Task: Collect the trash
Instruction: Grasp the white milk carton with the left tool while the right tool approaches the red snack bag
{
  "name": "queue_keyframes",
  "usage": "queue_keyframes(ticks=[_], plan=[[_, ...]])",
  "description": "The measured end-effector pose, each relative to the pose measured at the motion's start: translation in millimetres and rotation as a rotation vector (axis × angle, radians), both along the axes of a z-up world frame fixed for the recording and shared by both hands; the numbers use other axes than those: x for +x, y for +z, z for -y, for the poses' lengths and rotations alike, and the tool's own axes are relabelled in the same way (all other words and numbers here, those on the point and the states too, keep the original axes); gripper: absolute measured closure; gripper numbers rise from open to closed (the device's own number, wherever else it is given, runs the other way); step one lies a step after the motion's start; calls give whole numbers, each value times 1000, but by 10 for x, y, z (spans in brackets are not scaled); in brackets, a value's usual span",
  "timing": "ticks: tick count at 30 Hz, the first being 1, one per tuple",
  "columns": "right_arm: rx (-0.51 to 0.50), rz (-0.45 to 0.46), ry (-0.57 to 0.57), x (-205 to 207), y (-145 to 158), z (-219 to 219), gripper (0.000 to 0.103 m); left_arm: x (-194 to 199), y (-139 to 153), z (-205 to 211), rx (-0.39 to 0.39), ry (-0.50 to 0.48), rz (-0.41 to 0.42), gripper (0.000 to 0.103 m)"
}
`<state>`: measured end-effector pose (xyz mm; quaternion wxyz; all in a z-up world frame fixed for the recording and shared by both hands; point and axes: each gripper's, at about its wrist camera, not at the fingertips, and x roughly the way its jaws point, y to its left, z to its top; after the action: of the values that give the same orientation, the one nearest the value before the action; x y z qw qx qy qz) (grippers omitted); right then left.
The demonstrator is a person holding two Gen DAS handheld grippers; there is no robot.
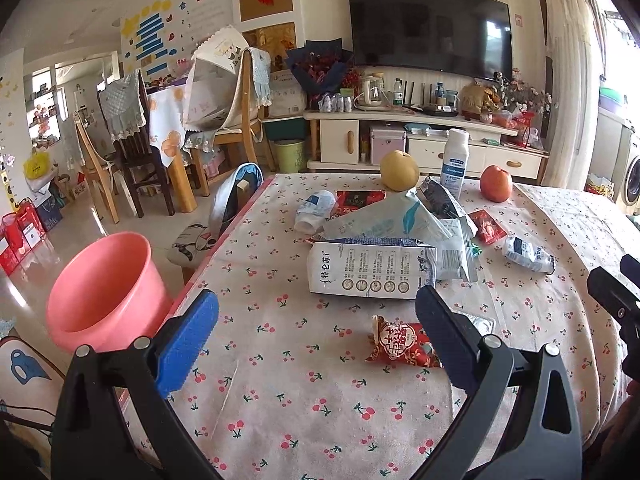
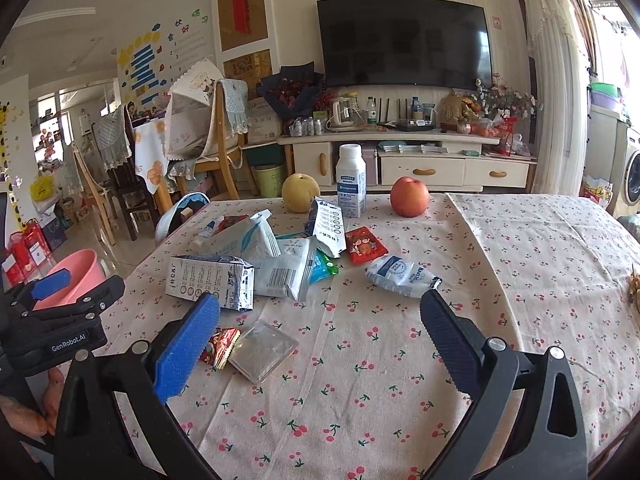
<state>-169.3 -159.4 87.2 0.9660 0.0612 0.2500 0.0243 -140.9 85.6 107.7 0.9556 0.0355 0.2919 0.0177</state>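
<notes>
Both tools hover empty over the table (image 2: 520,240): the left gripper (image 1: 316,312) and the right gripper (image 2: 320,316) each have their jaws spread wide. The trash lies in a loose pile at 12 o'clock from both, led by the milk carton (image 1: 370,270), with a red candy wrapper (image 1: 400,346) nearest the left jaws; the pink bin (image 1: 102,292) stands off the table edge at 9 o'clock. Risk: a sweep into the pile may knock the upright bottle (image 2: 351,180), pear (image 2: 300,193) or apple (image 2: 409,196), which are probably not trash, and thin wrappers may slip from the pads.

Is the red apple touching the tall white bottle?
Apart. The right wrist view shows bare tablecloth between the apple and the bottle.
</notes>
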Motion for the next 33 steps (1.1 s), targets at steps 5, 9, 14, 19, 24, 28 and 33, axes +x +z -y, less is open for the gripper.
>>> queue_keyframes(ticks=[5,9,14,19,24,28,33], plan=[[42,-43,17,149,-92,70,4,136,-6,-163,-109,-60,-48,4],[120,-102,71,304,-191,87,4,303,-24,-280,-204,-116,-91,4],[182,-191,147,474,-303,0,4,600,-113,-300,-189,-166,-144,4],[118,-248,274,546,-403,-314,6,948,-218,-444,-251,-161,-204,4],[-77,-258,446,553,-498,-814,22,1211,-315,-529,-365,-128,-257,4],[-192,-225,537,598,-544,-1088,22,1254,-406,-563,-470,-119,-304,4],[-267,-241,607,801,-664,-1306,22,1222,-499,-609,-612,-114,-359,4]])
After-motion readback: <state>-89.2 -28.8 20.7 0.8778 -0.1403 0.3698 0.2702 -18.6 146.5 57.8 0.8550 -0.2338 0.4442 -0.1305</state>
